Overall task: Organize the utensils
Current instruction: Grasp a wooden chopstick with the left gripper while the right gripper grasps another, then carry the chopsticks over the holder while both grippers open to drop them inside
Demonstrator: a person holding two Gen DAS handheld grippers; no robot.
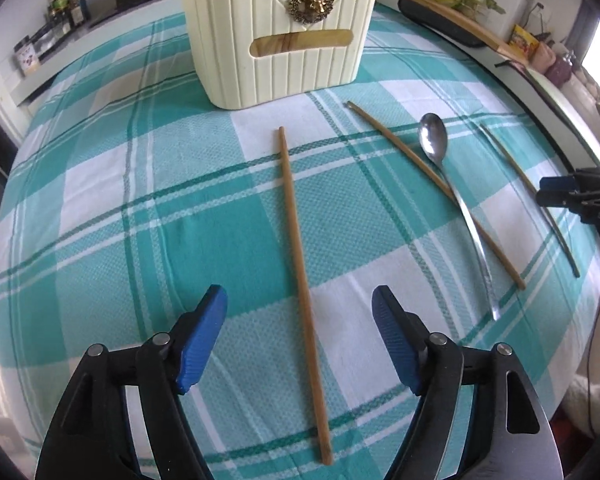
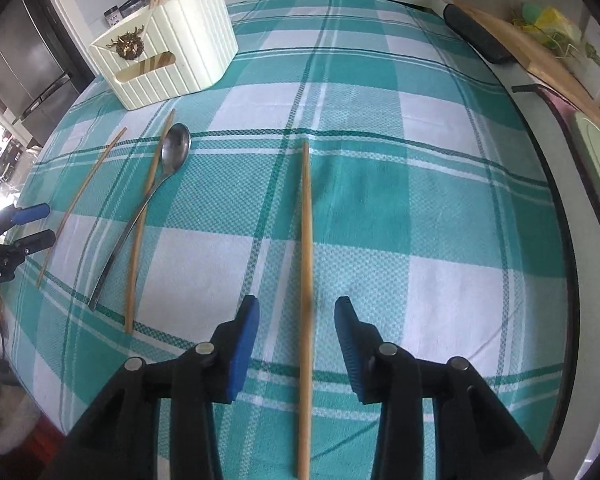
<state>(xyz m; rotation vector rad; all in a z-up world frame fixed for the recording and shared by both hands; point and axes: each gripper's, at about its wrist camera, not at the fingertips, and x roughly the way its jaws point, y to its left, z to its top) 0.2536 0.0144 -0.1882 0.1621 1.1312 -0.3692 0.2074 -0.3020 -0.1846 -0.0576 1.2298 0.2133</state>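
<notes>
Left gripper (image 1: 300,340) jaws standing open, straddling one chopstick (image 1: 300,232). Right gripper (image 2: 296,344) jaws open around another (image 2: 306,280), probably not touching. Loose on worktop: four chopsticks, one spoon (image 1: 440,152). Holder (image 1: 280,36) sitting top centre.

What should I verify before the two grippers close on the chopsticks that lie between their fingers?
1. Left gripper open, pads clear of its chopstick: ok.
2. Right gripper open around the second chopstick: ok.
3. Both these chopsticks free of other utensils: ok.
4. Third chopstick free: not ok, it crosses the spoon.
5. Holder upright: ok.
6. Room left inside the holder: cannot tell.
</notes>
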